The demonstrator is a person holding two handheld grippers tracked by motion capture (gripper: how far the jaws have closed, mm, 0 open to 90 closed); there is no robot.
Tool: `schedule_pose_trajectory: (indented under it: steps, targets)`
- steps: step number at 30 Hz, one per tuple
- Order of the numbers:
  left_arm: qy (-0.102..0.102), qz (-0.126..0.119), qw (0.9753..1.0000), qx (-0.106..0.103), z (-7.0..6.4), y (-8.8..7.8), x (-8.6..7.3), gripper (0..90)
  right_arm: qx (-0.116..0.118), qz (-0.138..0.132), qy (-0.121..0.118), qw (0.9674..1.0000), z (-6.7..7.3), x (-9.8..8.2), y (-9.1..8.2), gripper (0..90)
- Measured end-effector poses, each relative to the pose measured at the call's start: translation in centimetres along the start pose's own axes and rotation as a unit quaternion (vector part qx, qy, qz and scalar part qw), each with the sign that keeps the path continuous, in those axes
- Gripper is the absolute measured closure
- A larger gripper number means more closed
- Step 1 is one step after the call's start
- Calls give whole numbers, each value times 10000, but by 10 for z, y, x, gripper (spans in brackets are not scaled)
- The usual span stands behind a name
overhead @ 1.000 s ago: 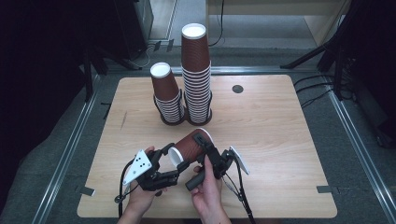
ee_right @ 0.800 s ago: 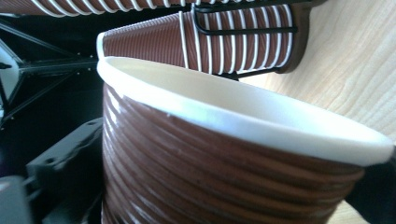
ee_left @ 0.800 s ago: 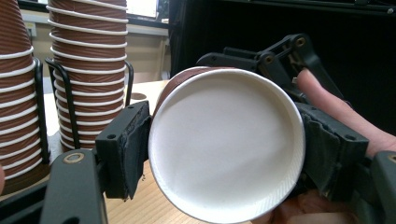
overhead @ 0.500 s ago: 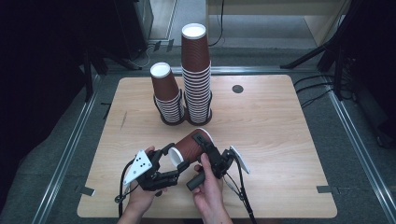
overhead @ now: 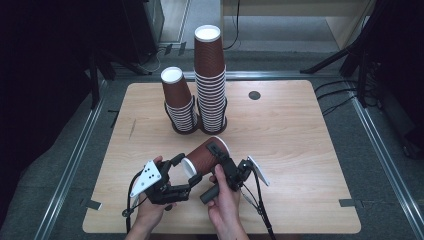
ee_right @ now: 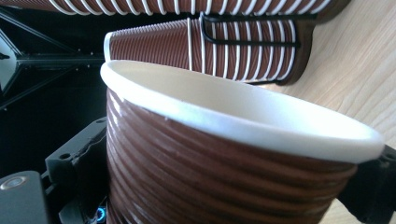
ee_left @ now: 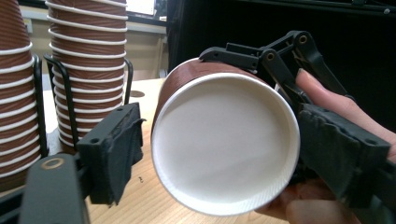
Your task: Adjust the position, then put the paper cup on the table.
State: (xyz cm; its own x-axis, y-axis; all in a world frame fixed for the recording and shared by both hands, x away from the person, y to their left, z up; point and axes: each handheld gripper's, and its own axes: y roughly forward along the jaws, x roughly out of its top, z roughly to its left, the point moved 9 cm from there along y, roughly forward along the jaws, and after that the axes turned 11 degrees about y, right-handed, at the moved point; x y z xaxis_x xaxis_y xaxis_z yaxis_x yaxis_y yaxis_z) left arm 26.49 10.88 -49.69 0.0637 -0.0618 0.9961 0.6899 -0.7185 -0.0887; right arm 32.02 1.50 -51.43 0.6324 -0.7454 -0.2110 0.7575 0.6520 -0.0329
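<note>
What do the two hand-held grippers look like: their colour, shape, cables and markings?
Both grippers are black, built from jointed bars that end in two blocky jaws with ribbed pads. The left gripper carries a pale grey three-cornered plate with small dark dots on it. The right gripper has a similar pale plate seen edge-on. A thin black cable trails from it towards the table's near edge. No sleeves are visible.

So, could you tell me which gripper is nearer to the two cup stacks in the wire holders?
Right. The right gripper, clamped on the lying cup, sits closer to the stacks; the left gripper stands behind that cup's base, jaws just opened.
</note>
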Motion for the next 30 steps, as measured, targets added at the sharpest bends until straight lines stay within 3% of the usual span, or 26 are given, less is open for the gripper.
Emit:
schedule_pose_trajectory:
  steps: [3,9,12,16,22,23,27,30]
  targets:
    - [-74,-7,10000,48,3,-2,0,111,3,-115,-177,9998,2,3,-1,68]
    - [-26,144,9996,253,10,-4,-3,33,15,-444,-669,9968,8,13,-3,68]
    - [-89,144,9993,327,14,-5,-3,16,25,-669,-1036,9924,12,19,-5,67]
    - [-167,122,9992,343,19,-6,-3,9,-61,-911,-1618,9826,17,25,-10,67]
    - [-244,193,9987,413,25,-8,-8,4,-108,-1180,-2340,9650,23,35,-15,66]
    - [-275,191,9986,407,26,-8,-8,4,-127,-1192,-2385,9637,24,35,-16,66]
    - [-339,234,9983,406,31,-10,-11,0,-137,-1167,-2385,9640,25,35,-17,66]
    - [-334,279,9977,524,37,-13,-14,0,-102,-1257,-2536,9591,29,35,-19,66]
